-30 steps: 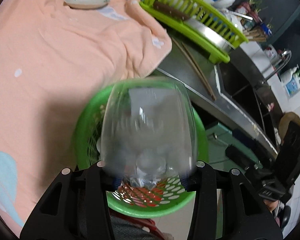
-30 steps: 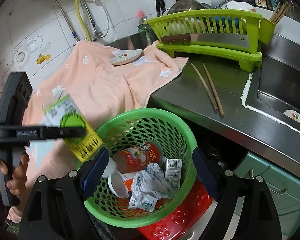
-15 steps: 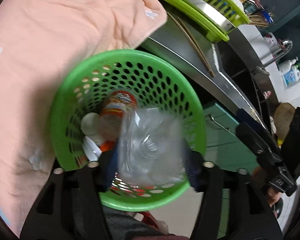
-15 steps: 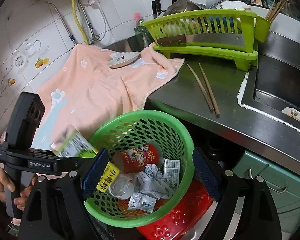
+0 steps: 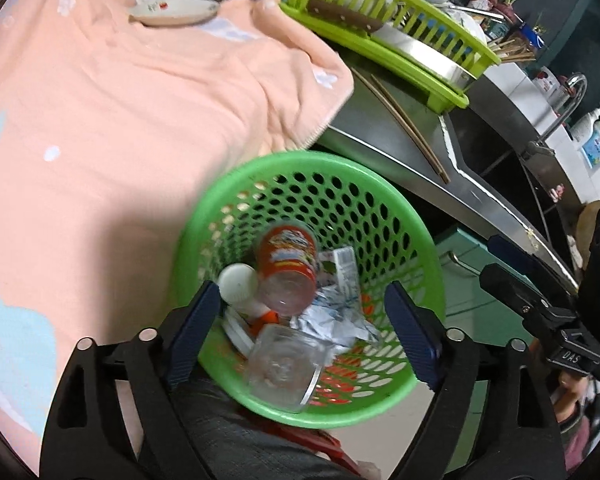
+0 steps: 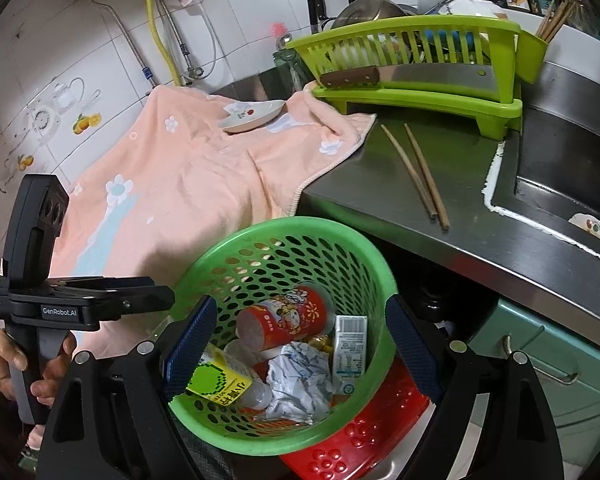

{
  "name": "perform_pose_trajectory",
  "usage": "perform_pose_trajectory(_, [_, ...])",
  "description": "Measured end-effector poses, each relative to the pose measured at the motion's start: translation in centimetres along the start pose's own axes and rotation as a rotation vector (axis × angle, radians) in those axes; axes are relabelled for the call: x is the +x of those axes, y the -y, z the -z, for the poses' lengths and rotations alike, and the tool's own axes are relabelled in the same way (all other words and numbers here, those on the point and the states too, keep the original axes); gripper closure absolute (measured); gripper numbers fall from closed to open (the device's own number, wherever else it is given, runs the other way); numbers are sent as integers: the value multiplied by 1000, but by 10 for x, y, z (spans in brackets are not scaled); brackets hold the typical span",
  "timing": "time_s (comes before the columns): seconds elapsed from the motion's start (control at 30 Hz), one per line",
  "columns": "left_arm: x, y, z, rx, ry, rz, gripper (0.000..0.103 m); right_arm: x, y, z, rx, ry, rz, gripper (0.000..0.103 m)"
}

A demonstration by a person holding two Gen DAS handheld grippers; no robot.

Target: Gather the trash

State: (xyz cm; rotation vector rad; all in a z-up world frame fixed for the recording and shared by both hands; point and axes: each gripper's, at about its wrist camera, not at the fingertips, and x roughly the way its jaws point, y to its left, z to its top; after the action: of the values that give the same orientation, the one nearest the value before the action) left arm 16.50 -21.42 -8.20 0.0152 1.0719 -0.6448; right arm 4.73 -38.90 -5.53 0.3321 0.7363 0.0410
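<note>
Left-wrist view showed the left gripper (image 5: 306,330) with its blue-padded jaws spread wide and holding nothing, poised directly above the green basket (image 5: 396,196). Just below and between the jaws lay a clear plastic container (image 5: 284,368), resting on the near wall of the basket with its printed label showing in the right-wrist view (image 6: 220,384). Whether it had fully settled could not be told from the slight blur.

Beyond it in the basket sat a red cup (image 5: 288,264) lying on its side, its long axis running away from the gripper toward the counter, a white lid (image 5: 238,284) touching its left flank, crumpled paper (image 5: 332,316) and a small carton (image 6: 350,344) standing against the right wall.

The right gripper (image 6: 296,340) was likewise parted and empty, hovering over the same basket from the person's right; a red basket (image 6: 364,432) lay beneath the green one.

No loose trash appeared on the peach towel (image 5: 120,128), which carried only a small dish (image 5: 172,10). Farther out, on the steel counter (image 6: 360,188), two chopsticks (image 6: 416,176) lay side by side, long axes pointing from the dish rack (image 6: 420,96) toward the counter edge. If anything more were to be collected there, the right gripper seemed the nearer one.
</note>
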Motion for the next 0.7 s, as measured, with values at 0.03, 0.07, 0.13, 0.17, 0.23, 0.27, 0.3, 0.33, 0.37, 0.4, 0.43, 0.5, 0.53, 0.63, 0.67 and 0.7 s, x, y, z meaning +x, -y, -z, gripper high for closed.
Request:
perform_pose_trajectory(0.03, [-5, -2, 1, 5, 18, -12, 17, 1, -2, 0, -2, -3, -1, 20])
perform_pose_trajectory(0.07, [-7, -3, 1, 9, 30, -18, 15, 1, -5, 0, -5, -5, -3, 19])
perform_pose_trajectory(0.13, [-16, -6, 2, 14, 65, -45, 12, 2, -10, 0, -16, -8, -5, 18])
perform_pose_trajectory(0.17, [-21, -8, 3, 16, 87, -61, 10, 3, -14, 0, -26, -9, 2, 18])
perform_pose_trajectory(0.23, [-29, -12, 4, 15, 113, -77, 8, 4, -23, 0, -48, -12, 12, 18])
perform_pose_trajectory(0.27, [-34, -16, 4, 11, 132, -87, 7, 4, -25, 0, -55, -14, 17, 18])
perform_pose_trajectory(0.3, [-38, -17, 5, 8, 146, -94, 5, 5, -28, 0, -63, -16, 23, 18])
perform_pose_trajectory(0.33, [-42, -18, 6, 9, 162, -102, 5, 6, -34, 0, -75, -20, 34, 18])
perform_pose_trajectory(0.37, [-47, -20, 7, 13, 182, -121, 5, 6, -36, 1, -83, -22, 39, 18])
perform_pose_trajectory(0.4, [-51, -21, 9, 19, 195, -135, 5, 6, -39, 2, -90, -24, 42, 18])
perform_pose_trajectory(0.43, [-55, -22, 10, 26, 210, -150, 5, 7, -44, 2, -98, -26, 45, 17])
perform_pose_trajectory(0.5, [-61, -25, 13, 28, 227, -167, 5, 8, -50, 4, -109, -28, 53, 17])
perform_pose_trajectory(0.53, [-63, -27, 14, 26, 233, -174, 5, 8, -52, 4, -112, -28, 56, 16])
perform_pose_trajectory(0.63, [-71, -32, 19, 18, 258, -200, 5, 8, -62, 5, -121, -25, 71, 15])
perform_pose_trajectory(0.67, [-74, -34, 21, 15, 267, -208, 5, 8, -65, 5, -122, -22, 74, 15])
perform_pose_trajectory(0.7, [-77, -36, 23, 8, 277, -213, 5, 7, -67, 5, -122, -19, 73, 15])
